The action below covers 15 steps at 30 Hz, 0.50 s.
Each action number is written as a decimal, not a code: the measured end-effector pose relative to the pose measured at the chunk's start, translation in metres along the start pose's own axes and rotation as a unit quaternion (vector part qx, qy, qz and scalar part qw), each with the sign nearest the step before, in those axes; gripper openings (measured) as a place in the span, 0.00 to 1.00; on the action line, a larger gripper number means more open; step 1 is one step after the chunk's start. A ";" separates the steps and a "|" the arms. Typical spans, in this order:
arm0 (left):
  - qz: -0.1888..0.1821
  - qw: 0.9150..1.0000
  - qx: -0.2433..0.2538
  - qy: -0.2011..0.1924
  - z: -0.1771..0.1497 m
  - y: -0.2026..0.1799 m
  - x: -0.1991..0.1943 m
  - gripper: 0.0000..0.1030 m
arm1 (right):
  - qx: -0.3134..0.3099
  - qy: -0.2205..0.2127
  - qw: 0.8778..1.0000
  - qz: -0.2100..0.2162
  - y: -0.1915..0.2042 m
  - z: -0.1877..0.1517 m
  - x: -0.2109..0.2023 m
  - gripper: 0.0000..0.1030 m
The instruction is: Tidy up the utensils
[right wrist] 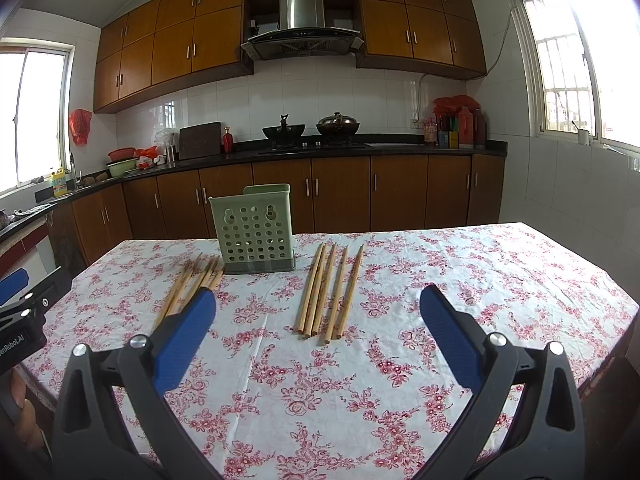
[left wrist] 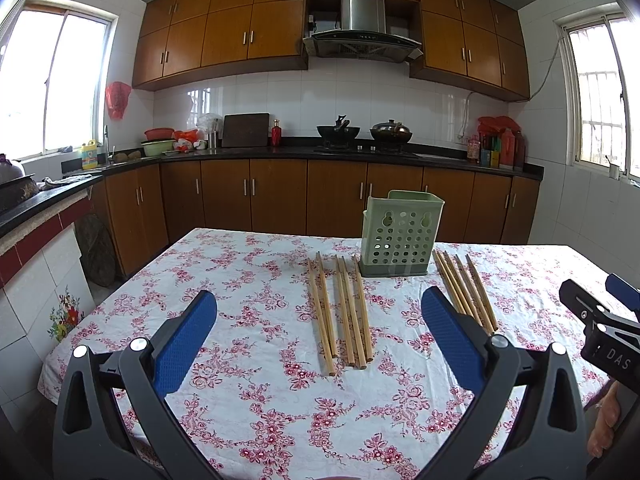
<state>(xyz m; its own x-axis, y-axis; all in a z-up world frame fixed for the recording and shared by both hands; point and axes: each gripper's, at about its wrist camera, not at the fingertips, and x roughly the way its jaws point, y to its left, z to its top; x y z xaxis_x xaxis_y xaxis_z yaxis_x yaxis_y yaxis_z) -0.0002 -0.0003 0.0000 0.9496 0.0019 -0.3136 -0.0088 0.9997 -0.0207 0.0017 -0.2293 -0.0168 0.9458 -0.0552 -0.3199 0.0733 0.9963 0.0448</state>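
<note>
- Left gripper (left wrist: 320,332) and right gripper (right wrist: 318,330): jaws spread wide, holding nothing.
- Chopsticks (left wrist: 340,308) in two bundles flanking green perforated holder (left wrist: 398,236), one per gripper, awaiting loading.

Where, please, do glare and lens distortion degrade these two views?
Left wrist view: the windows are blown out white and the upper cabinets bow. Right wrist view: the right window glares and the corners vignette. The chopsticks stay sharp in both views.
</note>
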 end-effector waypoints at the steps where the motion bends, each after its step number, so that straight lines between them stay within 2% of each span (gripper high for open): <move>1: 0.000 1.000 0.000 0.000 0.000 0.000 0.000 0.98 | 0.000 0.000 1.000 0.000 0.000 0.000 0.000 0.96; 15: 0.000 1.000 0.000 0.000 0.000 0.002 -0.002 0.98 | 0.001 0.001 1.000 0.000 -0.001 0.000 0.000 0.96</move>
<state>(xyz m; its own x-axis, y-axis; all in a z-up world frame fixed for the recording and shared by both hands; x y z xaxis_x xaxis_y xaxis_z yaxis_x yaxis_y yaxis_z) -0.0020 0.0015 0.0010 0.9494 0.0017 -0.3141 -0.0086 0.9998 -0.0206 0.0021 -0.2302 -0.0168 0.9454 -0.0549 -0.3211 0.0738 0.9962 0.0471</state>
